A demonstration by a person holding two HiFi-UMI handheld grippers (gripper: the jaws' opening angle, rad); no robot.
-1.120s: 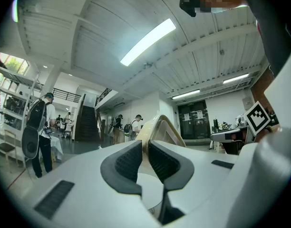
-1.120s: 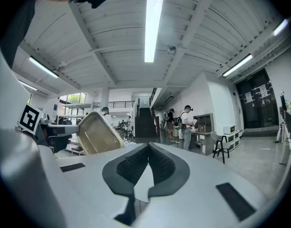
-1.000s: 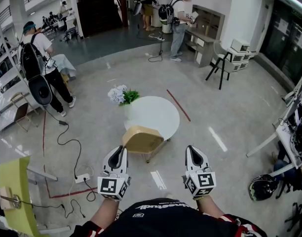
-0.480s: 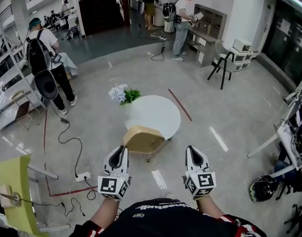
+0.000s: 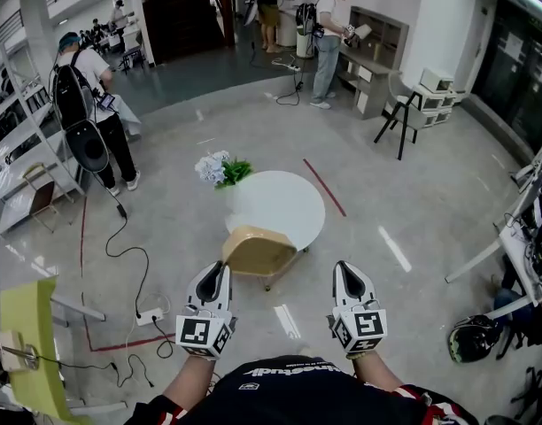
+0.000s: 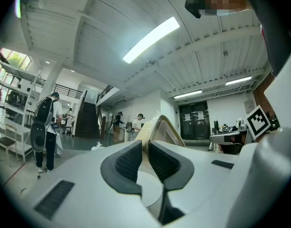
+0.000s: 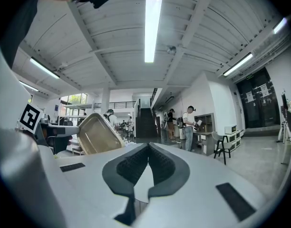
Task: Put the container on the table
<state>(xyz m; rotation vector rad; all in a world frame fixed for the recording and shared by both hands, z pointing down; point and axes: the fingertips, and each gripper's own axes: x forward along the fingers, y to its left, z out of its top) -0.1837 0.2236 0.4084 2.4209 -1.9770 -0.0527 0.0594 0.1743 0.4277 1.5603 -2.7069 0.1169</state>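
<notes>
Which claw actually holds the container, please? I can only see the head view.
Observer: In the left gripper view, the left claw is shut on the container's thin rim.
Operator: Thank you. Is the right claw helping at all?
Observer: No. The right gripper view shows the right claw shut with nothing between its pads.
Operator: Where is the container from that side?
Observer: Off to that claw's left, tilted, with its open inside facing the camera.
</notes>
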